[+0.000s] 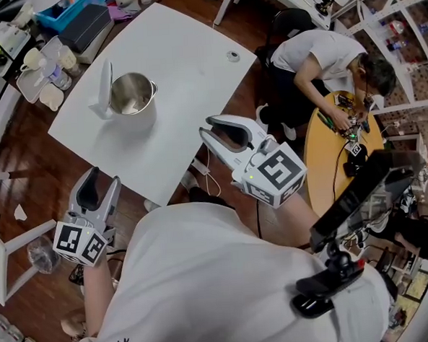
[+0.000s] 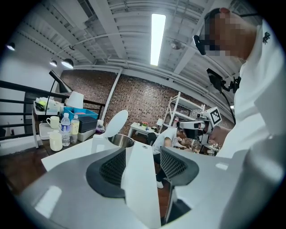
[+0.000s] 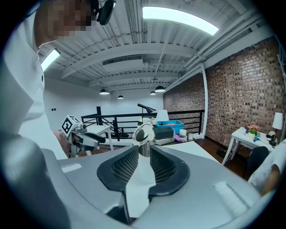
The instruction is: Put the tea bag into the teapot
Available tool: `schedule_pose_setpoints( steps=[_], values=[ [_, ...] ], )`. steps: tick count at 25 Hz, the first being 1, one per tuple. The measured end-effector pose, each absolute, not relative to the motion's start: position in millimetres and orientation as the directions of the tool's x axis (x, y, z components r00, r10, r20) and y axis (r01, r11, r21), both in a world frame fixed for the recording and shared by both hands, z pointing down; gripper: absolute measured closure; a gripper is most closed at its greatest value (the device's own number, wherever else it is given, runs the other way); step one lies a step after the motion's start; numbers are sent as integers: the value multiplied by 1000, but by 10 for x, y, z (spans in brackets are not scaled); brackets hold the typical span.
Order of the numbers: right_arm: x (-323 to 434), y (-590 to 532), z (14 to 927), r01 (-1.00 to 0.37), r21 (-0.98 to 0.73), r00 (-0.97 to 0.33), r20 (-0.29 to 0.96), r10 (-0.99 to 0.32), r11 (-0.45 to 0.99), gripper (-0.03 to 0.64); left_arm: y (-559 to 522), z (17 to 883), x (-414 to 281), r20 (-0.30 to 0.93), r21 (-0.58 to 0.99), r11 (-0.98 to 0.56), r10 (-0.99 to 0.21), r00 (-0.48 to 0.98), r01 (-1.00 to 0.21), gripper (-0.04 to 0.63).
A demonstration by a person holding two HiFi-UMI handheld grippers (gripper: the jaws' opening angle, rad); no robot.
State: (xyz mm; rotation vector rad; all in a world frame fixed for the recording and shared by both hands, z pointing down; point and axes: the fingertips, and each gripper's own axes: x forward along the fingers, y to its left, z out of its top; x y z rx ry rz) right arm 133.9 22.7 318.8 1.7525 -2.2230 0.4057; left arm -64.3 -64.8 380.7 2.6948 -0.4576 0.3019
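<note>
One white rectangular table [image 1: 185, 53] is noted; an open steel teapot with raised white lid [image 1: 132, 96] stands at its left part; the left gripper [image 1: 104, 175] has its jaws spread, empty; the right gripper [image 1: 205, 125] has its jaws almost together, pinching nothing; a small round pale item [image 1: 233, 55], not identifiable, lies near the table's far edge.

Head view looks down; gripper views forward; teapot [image 1: 131, 94] shared.
</note>
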Motion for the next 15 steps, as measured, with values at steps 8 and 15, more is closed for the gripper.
schedule_pose_setpoints(
  steps=[8,15],
  values=[
    [1438,227,3174,-975,-42,-219,381,-899,219,540,-620,3817,-538,275,341,-873,-263,925,-349,354],
    [1532,212,3173,-974,-42,-220,386,-896,222,541,-634,3796,-411,273,341,-874,-261,926,-347,354]
  ],
)
